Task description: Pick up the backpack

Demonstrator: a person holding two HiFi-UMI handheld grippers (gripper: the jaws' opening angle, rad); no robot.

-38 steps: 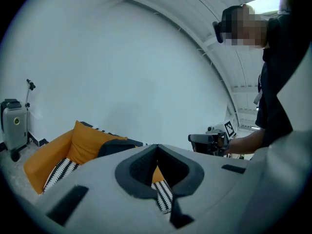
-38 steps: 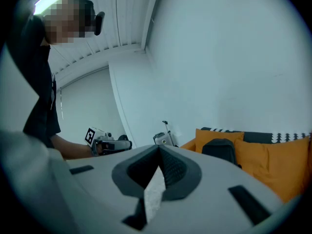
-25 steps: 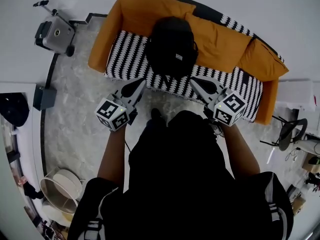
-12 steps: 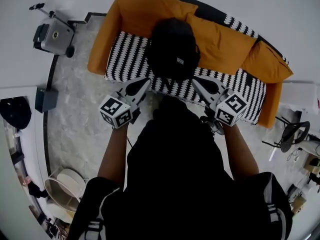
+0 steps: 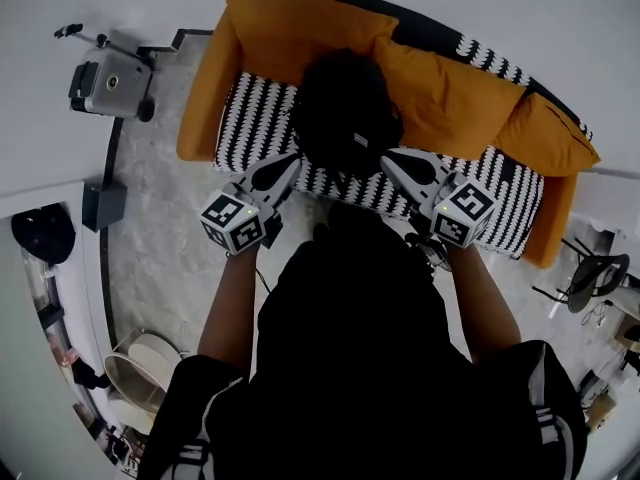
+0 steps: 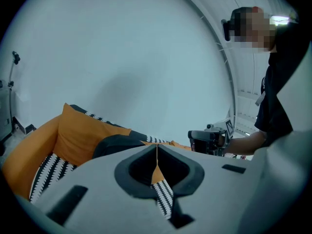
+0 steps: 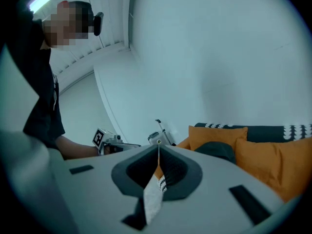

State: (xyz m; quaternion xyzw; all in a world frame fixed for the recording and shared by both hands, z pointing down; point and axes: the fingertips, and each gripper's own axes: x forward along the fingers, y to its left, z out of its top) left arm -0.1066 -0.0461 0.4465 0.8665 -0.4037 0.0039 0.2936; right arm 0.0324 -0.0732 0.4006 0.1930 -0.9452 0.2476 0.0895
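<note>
Backpack [image 5: 345,113]: black, rounded, soft fabric, resting on the sofa [image 5: 258,128] seat against its plump, plain orange cushions [image 5: 295,28]. The sofa upholstery has a black-and-white zigzag weave. Left gripper [image 5: 280,171] and right gripper [image 5: 402,166] are grey and wedge-shaped, both clenched on nothing. They sit at the sofa's front edge, flanking the backpack. Straps are not discernible. The person's torso hides the floor before the sofa.

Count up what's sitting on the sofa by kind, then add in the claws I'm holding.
Orange back cushions: 3
Black backpack: 1
Claws, left and right: 2
Total: 6
</note>
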